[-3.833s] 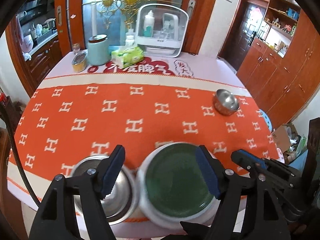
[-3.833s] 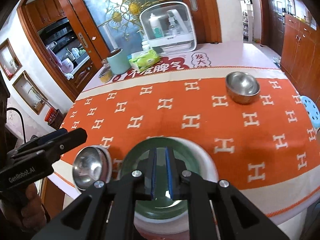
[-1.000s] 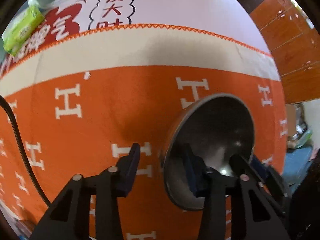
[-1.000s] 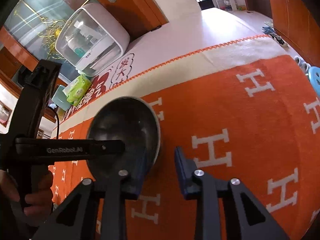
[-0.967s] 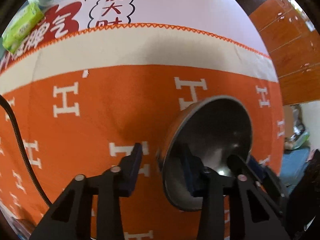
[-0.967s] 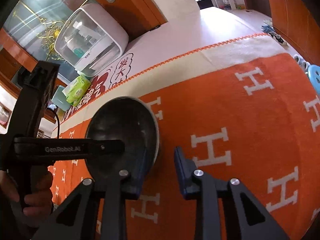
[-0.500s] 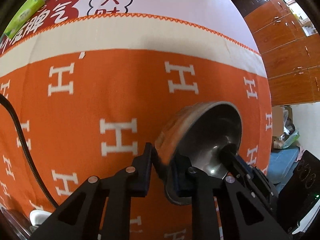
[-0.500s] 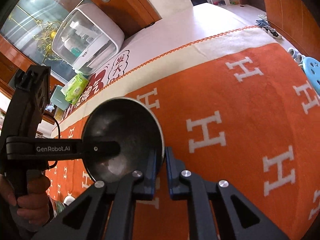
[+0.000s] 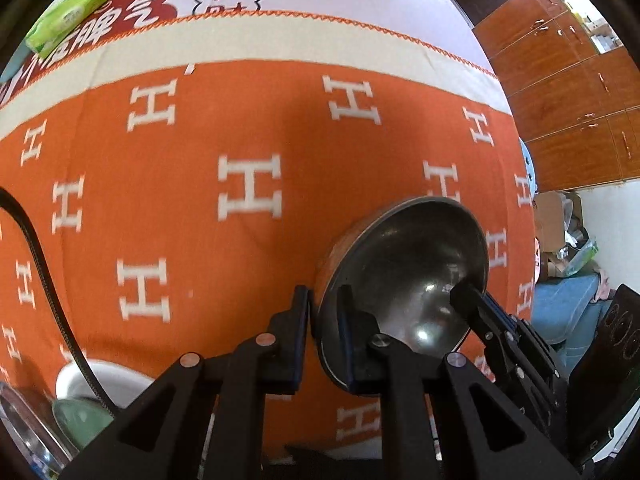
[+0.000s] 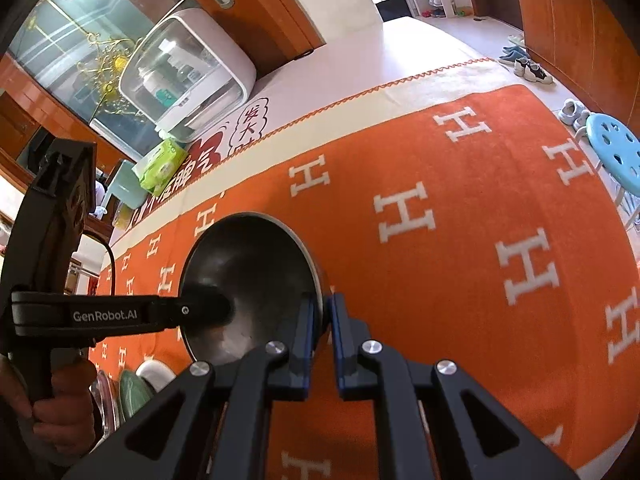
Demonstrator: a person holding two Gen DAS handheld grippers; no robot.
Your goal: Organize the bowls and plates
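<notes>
The step in hand looks like carrying the steel bowl (image 9: 404, 280) toward the stacked dishes (image 9: 76, 412) at the lower left of the left wrist view. Both grippers clamp its rim from opposite sides: the left gripper (image 9: 323, 336) low in that frame, the right gripper (image 10: 322, 332) at the rim's right edge in its own view, jaws nearly together on the thin metal. The bowl sits tilted over the orange surface (image 9: 200, 240). Next it probably needs levelling, then lowering onto the stack

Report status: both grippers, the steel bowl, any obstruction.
Left gripper and right gripper both shut on steel bowl, on opposite rim edges. Bowl tilted over orange cloth. Nothing in the way.
</notes>
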